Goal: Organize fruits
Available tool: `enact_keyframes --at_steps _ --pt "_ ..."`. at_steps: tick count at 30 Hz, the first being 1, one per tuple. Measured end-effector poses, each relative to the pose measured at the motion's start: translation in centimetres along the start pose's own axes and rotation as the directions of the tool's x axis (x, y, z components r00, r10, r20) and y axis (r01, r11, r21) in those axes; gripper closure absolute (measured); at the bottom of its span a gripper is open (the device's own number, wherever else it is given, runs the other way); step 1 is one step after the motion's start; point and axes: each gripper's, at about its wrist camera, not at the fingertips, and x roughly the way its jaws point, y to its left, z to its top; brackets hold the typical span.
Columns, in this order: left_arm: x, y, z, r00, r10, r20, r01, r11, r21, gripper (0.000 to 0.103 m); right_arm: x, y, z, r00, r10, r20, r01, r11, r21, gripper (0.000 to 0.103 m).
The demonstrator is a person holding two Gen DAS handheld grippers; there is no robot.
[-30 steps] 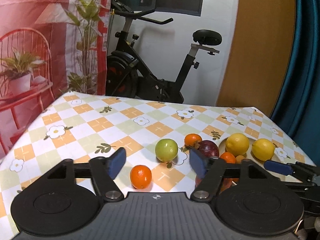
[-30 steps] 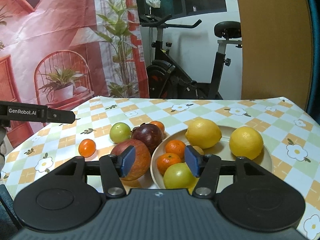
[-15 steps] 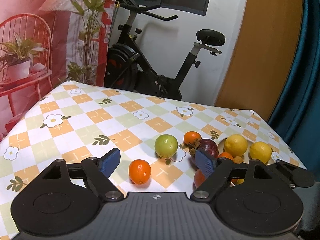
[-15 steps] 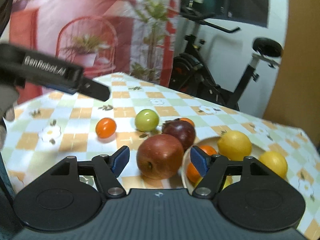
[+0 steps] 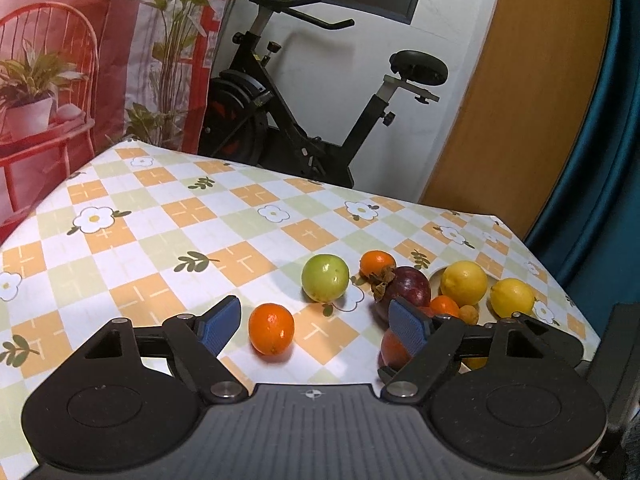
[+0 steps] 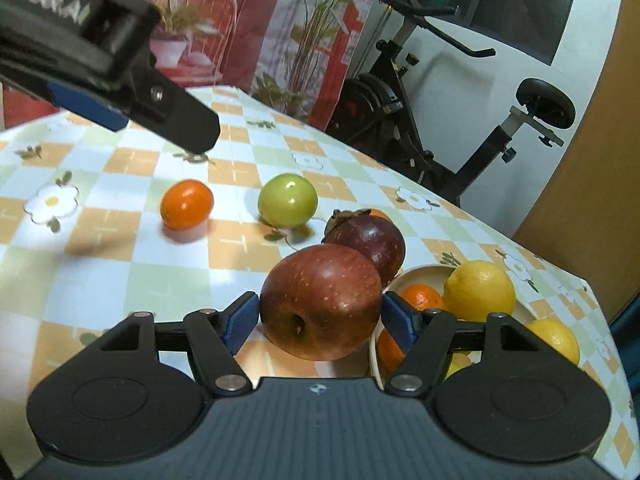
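A big red apple (image 6: pixel 322 302) lies on the tablecloth between the blue pads of my open right gripper (image 6: pixel 320 318); whether the pads touch it I cannot tell. Behind it sit a dark purple fruit (image 6: pixel 370 240), a green apple (image 6: pixel 287 200) and a small orange (image 6: pixel 186 204). A cream plate (image 6: pixel 416 274) at the right holds lemons (image 6: pixel 479 290) and small oranges. My left gripper (image 5: pixel 316 326) is open above the table, with the small orange (image 5: pixel 271 328) between its fingers' lines; the green apple (image 5: pixel 325 283) and the purple fruit (image 5: pixel 408 286) are farther off.
The left gripper's finger (image 6: pixel 120 80) hangs over the table at the upper left of the right wrist view. The table's right edge (image 5: pixel 576 308) runs just past the plate (image 5: pixel 486 312). An exercise bike (image 5: pixel 304 120) and a teal curtain (image 5: pixel 600 160) stand beyond the table.
My right gripper swung left from over the plate and came down around the red apple. My left gripper opened wider and moved closer to the small orange.
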Motion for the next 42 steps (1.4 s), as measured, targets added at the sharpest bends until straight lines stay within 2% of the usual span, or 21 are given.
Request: enact_keyframes --at_steps 6,10,12,18,23,28,33,42 --pt "-0.1 0.0 0.0 1.000 -0.018 0.001 0.018 1.000 0.004 0.022 0.4 0.0 -0.3 1.000 0.002 -0.013 -0.003 1.000 -0.007 0.035" --pt "-0.2 -0.5 -0.2 0.999 -0.048 -0.005 0.048 0.999 0.027 0.022 -0.7 -0.5 -0.6 0.998 0.054 -0.012 -0.054 0.998 0.024 0.035" --pt "-0.2 -0.8 -0.3 0.997 -0.073 -0.016 0.074 0.996 0.042 0.022 -1.4 -0.7 -0.7 0.994 0.105 -0.017 -0.104 0.993 0.055 0.035" --pt "0.4 -2.1 -1.3 0.981 -0.172 -0.090 0.180 0.980 0.087 0.022 -3.1 -0.5 -1.1 0.970 0.239 -0.034 -0.235 0.967 0.100 0.035" --pt "1.1 -2.7 -2.4 0.971 -0.194 -0.141 0.210 0.972 0.106 0.021 -3.3 -0.3 -1.1 0.968 0.249 -0.030 -0.245 0.965 0.095 0.035" --pt "2.2 -1.8 -3.0 0.956 -0.235 -0.178 0.246 0.968 0.043 0.022 -3.3 -0.6 -1.3 0.965 0.261 -0.015 -0.258 0.960 0.111 0.035" --pt "3.3 -1.5 -3.2 0.957 -0.217 -0.194 0.223 0.975 0.010 0.021 -3.1 -0.9 -1.5 0.962 0.273 0.005 -0.271 0.955 0.123 0.035" --pt "4.2 -1.3 -2.5 0.969 -0.192 -0.157 0.192 0.981 -0.020 0.020 -3.2 -1.3 -1.5 0.964 0.264 0.047 -0.268 0.953 0.145 0.035"
